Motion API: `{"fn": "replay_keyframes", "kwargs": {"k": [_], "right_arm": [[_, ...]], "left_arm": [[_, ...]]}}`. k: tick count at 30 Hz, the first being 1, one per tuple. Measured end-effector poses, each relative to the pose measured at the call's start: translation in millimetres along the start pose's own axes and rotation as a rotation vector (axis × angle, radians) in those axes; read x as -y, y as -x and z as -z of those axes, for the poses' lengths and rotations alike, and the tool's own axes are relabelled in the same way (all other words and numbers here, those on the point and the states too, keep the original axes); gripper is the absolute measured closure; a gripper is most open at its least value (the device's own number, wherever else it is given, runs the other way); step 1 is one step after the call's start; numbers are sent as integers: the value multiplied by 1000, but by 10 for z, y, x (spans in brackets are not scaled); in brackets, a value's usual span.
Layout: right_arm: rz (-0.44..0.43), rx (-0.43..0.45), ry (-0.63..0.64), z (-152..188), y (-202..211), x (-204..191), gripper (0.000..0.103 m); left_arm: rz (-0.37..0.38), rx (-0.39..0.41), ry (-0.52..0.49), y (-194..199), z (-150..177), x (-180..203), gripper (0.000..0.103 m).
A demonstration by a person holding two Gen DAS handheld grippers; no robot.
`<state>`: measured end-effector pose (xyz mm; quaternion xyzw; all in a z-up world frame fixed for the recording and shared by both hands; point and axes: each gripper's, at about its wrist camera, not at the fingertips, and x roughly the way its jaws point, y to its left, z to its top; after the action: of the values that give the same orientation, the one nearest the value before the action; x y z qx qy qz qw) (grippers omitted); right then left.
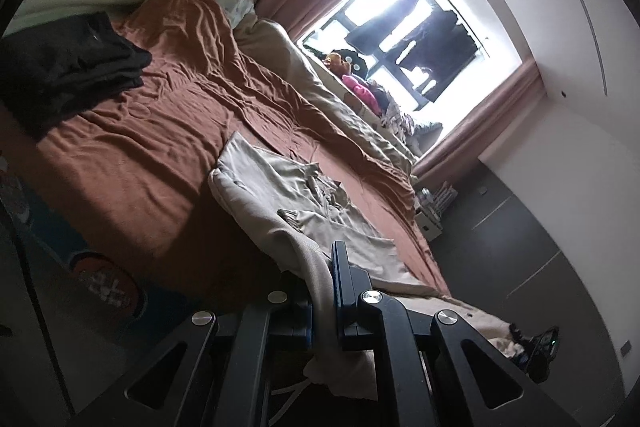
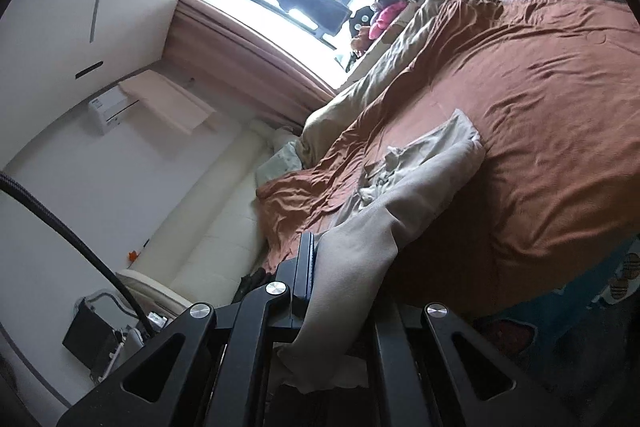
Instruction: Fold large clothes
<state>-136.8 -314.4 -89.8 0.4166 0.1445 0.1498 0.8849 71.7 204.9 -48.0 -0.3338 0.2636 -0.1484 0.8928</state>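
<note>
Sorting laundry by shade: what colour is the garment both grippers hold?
Light beige garment, plain, clearest in the right wrist view against the rust-brown sheet.

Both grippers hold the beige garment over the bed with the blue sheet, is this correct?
Not quite: the sheet is rust-orange, not blue, as the right wrist view shows. The left gripper and the right gripper do hold the beige garment over the bed.

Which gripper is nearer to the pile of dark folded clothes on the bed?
Left. The dark folded pile lies up the bed from the left gripper, which clamps the beige garment. The right gripper clamps the same garment, and its view shows no such pile clearly.
</note>
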Motion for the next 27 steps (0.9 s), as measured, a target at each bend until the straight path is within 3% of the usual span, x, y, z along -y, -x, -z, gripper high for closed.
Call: {"fn": "replay_keyframes", "kwargs": {"k": [14, 20, 27], "right_arm": [[-46, 29, 24, 190, 375, 175, 102], [-33, 21, 13, 173, 251, 308, 102], [-41, 31, 23, 2, 57, 279, 102]], "left_arm": [[8, 29, -64, 520, 341, 186, 96], [-22, 15, -43, 437, 423, 66, 96], [-18, 29, -65, 326, 270, 83, 95]]}}
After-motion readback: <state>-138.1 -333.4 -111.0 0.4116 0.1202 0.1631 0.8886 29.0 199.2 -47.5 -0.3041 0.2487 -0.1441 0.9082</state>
